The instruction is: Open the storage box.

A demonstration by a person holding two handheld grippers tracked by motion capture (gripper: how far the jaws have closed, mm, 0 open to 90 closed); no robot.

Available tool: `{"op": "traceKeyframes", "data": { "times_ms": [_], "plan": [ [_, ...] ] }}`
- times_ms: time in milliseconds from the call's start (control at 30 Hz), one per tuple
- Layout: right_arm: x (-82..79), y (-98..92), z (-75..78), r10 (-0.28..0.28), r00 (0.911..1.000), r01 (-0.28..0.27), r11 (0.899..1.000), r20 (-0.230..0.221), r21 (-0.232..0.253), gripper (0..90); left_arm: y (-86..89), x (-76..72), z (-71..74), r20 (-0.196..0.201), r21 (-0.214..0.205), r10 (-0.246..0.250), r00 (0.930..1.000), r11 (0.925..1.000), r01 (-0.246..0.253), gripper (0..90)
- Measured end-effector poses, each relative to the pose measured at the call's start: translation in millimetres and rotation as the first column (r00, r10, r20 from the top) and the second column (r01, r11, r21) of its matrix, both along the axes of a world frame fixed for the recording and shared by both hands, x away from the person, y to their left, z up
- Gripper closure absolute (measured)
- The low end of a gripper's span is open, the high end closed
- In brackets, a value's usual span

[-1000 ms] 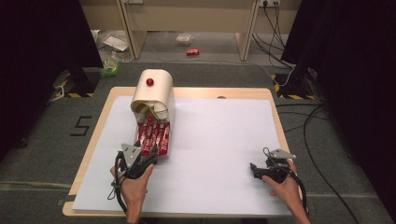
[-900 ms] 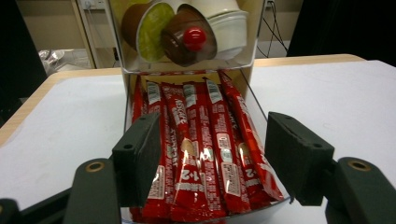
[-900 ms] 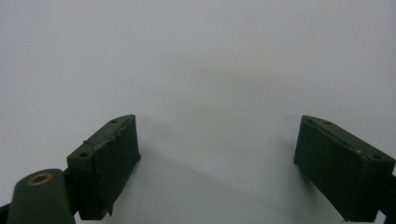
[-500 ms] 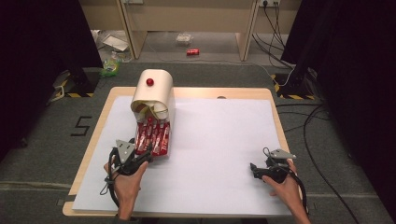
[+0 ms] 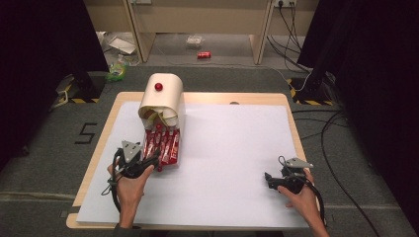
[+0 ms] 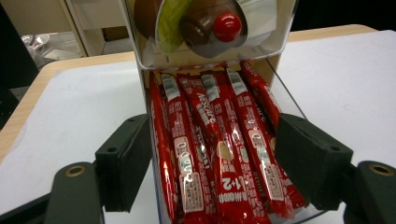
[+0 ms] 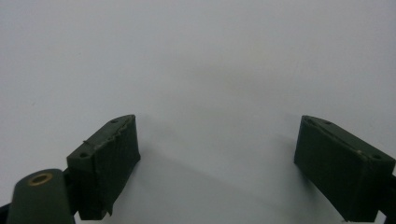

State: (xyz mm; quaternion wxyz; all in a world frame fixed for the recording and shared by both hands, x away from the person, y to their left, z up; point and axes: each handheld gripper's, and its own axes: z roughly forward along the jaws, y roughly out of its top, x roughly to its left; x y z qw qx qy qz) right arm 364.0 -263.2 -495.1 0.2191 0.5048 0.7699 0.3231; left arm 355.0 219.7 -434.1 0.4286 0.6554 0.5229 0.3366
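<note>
A cream dispenser point(image 5: 165, 103) with a red knob point(image 5: 158, 87) stands at the back left of the white sheet. In front of it a clear tray point(image 6: 286, 95) holds several red sachets point(image 5: 163, 144), seen close up as red sachets point(image 6: 219, 140) in the left gripper view. My left gripper point(image 5: 149, 163) is at the tray's near end. Its jaws have just been opening, and the left gripper point(image 6: 212, 126) straddles the tray's front and the sachets without pressing on them. My right gripper point(image 5: 269, 178) rests open at the front right, and in its own view the right gripper point(image 7: 218, 123) has nothing between its pads but white sheet.
The white sheet point(image 5: 232, 148) covers most of the wooden table point(image 5: 111, 113). Cables point(image 5: 336, 133) and a red can point(image 5: 203, 55) lie on the floor beyond and to the right of the table. Dark curtains stand on both sides.
My left hand has shifted a little to the left at the tray's near end. The right hand has kept still.
</note>
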Motion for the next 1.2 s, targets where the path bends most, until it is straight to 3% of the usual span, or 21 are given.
{"op": "traceKeyframes", "data": {
  "times_ms": [200, 467, 1200],
  "plan": [
    [0.0, 0.0, 0.0, 0.000, 1.0000, 0.000, 1.000, 0.000, 0.000, 14.3, -0.6, 12.5, -1.6, -0.029, 0.008, -0.020, 0.9994, 0.9998, 0.020, 28.7],
    [0.0, 0.0, 0.0, 0.000, 1.0000, 0.000, 1.000, 0.000, 0.000, 14.3, -2.0, 22.9, 0.0, -0.034, 0.041, -0.026, 0.9991, 0.9988, 0.028, 29.0],
    [0.1, -0.2, 0.0, 0.001, 1.0000, -0.001, 1.000, 0.000, 0.001, 14.3, -5.3, 43.6, -6.6, -0.053, 0.049, -0.036, 0.9980, 0.9980, 0.039, 38.6]
  ]
}}
